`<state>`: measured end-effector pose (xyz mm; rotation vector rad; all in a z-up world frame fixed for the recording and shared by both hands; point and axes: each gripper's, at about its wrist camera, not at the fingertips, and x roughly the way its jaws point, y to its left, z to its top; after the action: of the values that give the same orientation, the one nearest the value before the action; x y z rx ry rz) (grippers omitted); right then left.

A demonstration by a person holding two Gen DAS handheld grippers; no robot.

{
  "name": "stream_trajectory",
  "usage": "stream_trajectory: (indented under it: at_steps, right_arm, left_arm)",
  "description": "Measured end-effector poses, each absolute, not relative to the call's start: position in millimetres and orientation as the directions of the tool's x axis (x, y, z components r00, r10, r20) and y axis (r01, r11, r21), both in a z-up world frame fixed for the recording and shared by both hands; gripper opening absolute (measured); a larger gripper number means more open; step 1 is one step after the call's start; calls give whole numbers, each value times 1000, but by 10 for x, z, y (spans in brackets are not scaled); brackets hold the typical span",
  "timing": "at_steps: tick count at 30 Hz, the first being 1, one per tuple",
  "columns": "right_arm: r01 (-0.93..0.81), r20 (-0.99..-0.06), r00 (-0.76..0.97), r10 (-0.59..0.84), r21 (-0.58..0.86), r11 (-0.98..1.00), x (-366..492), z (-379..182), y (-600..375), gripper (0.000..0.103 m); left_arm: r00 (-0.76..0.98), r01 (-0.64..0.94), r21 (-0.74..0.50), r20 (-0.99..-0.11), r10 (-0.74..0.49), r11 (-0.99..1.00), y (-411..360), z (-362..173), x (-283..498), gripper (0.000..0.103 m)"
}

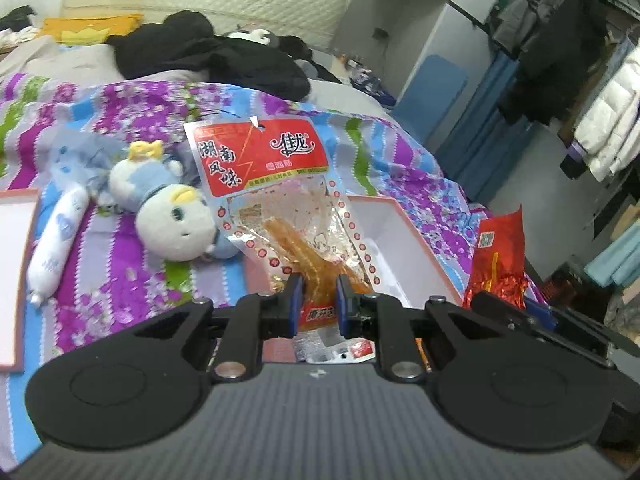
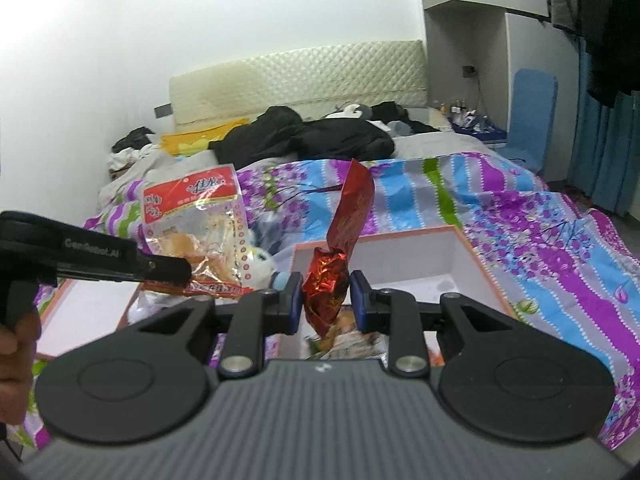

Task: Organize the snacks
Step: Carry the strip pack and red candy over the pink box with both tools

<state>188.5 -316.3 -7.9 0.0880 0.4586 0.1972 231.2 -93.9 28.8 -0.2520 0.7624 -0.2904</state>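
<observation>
Landmark: white box with pink rim (image 1: 394, 236), open-topped, lying on the striped floral bedspread (image 1: 120, 264).

- Left gripper (image 1: 318, 300): blue pads clamped on the lower end of a clear snack packet with a red label (image 1: 264, 184); the packet stands upright, raised just left of the box.
- Right gripper (image 2: 325, 300): pads pressed on the crumpled lower part of a red foil snack bag (image 2: 334, 268), held upright above the box's near edge.
- Plush toy (image 1: 176, 216): on the bedspread, left of the box.
- White sausage-shaped pack (image 1: 56, 244): farther left of the box, beyond the toy.
- More wrappers, possibly snacks, lie inside the box's near end; blurred.
</observation>
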Motion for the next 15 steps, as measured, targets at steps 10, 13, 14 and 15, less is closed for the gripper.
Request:
stream_trajectory:
  at_steps: [10,13,14,15]
  right_arm:
    - [-106,-505,846,171,155,982,2454,-446,-3498,28]
    - [-81,-550,819,160,166,983,2627,-659,-3571,28]
    - [-75,-565,809,160,170,983,2688,-735,-3592,28]
    - [-70,-580,799,160,174,982,2748,-812,-3613,28]
  left_arm:
    - [606,242,-310,-692,-393,919,-1447,-64,3041,20]
    - [571,255,-301,-720,-395,919,-1561,-283,3244,20]
    - [559,258,-302,-728,-397,918,-1585,-355,3306,20]
    - [545,262,-301,-738,-398,917,-1615,-430,3375,20]
